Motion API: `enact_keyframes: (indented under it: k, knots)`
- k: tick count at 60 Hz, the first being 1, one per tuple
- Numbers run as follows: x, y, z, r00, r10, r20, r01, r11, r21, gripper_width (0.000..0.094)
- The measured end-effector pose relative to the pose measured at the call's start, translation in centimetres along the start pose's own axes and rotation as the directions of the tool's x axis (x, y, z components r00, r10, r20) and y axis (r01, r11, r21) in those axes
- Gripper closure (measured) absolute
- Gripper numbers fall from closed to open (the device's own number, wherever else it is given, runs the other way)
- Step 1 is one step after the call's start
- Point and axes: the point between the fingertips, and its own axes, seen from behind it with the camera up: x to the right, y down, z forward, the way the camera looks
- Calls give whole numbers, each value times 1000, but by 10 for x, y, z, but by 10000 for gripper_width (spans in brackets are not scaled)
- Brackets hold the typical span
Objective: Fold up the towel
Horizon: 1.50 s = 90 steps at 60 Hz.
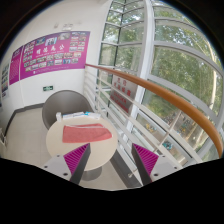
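Jaws of the gripper (105, 158) stand wide open, holding nothing; a folded red towel (87, 132) lies on the round white worktop (60, 145) at 12 o'clock beyond them.

Tongs (110, 157) bear striped magenta pads (77, 156).

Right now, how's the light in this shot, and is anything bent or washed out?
In the gripper view, daylight from the big windows blows out the glass; the wide lens curves the orange handrail and frames; the pink towel on the round table stays evenly lit beyond the open gripper.
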Motion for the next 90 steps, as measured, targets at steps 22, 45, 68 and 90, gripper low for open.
enact_keyframes:
  k: [22, 45, 68, 90]
  knots:
    - [-51, 62, 35, 994, -3, 106, 10, 998, -70, 81]
    - [-284, 72, 192, 941, -86, 326, 97, 995, -17, 78]
    - [-367, 84, 419, 943, -169, 287, 202, 975, -92, 136]
    - [-371, 87, 433, 907, -322, 272, 338, 941, -11, 880]
